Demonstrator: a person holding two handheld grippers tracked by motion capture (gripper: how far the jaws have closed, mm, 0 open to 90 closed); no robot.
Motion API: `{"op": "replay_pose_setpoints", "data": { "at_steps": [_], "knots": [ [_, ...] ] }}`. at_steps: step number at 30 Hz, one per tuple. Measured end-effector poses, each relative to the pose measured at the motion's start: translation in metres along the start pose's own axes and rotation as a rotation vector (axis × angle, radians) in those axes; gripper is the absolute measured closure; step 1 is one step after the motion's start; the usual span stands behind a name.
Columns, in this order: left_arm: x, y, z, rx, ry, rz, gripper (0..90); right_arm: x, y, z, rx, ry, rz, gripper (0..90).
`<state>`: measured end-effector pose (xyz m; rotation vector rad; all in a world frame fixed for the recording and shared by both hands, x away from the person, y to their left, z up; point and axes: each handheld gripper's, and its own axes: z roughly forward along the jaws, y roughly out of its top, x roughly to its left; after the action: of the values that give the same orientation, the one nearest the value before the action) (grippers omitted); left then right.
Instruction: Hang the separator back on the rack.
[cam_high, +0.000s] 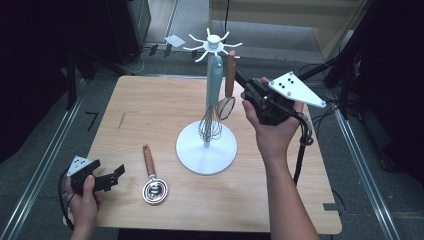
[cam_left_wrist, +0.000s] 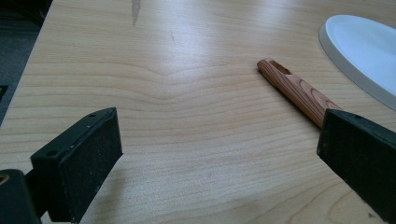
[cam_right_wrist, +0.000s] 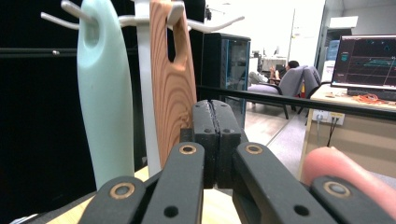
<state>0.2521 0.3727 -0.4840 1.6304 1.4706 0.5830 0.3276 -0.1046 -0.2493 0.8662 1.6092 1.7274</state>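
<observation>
The right tool (cam_high: 248, 93) is hovering high over the bench (cam_high: 150, 110), just beside the wooden handle (cam_high: 230, 75) of a strainer that is hanging from a hook of the white rack (cam_high: 207, 150). In the right gripper view its two black jaws are pressing flat against each other with nothing between them, and the wooden handle (cam_right_wrist: 172, 79) is standing just to their left, next to the pale green handle (cam_right_wrist: 103, 93) of a whisk (cam_high: 212, 120) hanging on the same rack. The left tool (cam_high: 118, 174) is resting low at the near left corner of the bench, its jaws standing wide apart and empty. Between them, farther off, a second wooden-handled utensil (cam_left_wrist: 299, 93) is lying flat on the bench, near the rack's round white base (cam_left_wrist: 364, 51).
</observation>
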Motion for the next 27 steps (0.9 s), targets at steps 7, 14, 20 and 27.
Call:
{"op": "replay_pose_setpoints", "data": {
  "at_steps": [7, 14, 20, 27],
  "knots": [
    [0.000, 0.000, 0.000, 0.000, 0.000, 0.000, 0.1, -0.002, 0.007, 0.004, -0.012, 0.001, -0.009, 90.0],
    [0.000, 0.000, 0.000, 0.000, -0.001, 0.000, 0.1, -0.004, 0.011, 0.012, -0.013, 0.011, -0.021, 90.0],
    [0.000, 0.000, 0.000, 0.000, -0.002, -0.002, 0.1, -0.007, 0.014, 0.015, -0.032, 0.041, -0.014, 90.0],
    [0.000, 0.000, 0.000, 0.000, -0.001, -0.001, 0.1, -0.004, 0.014, 0.012, -0.032, 0.058, -0.020, 90.0]
  ]
}}
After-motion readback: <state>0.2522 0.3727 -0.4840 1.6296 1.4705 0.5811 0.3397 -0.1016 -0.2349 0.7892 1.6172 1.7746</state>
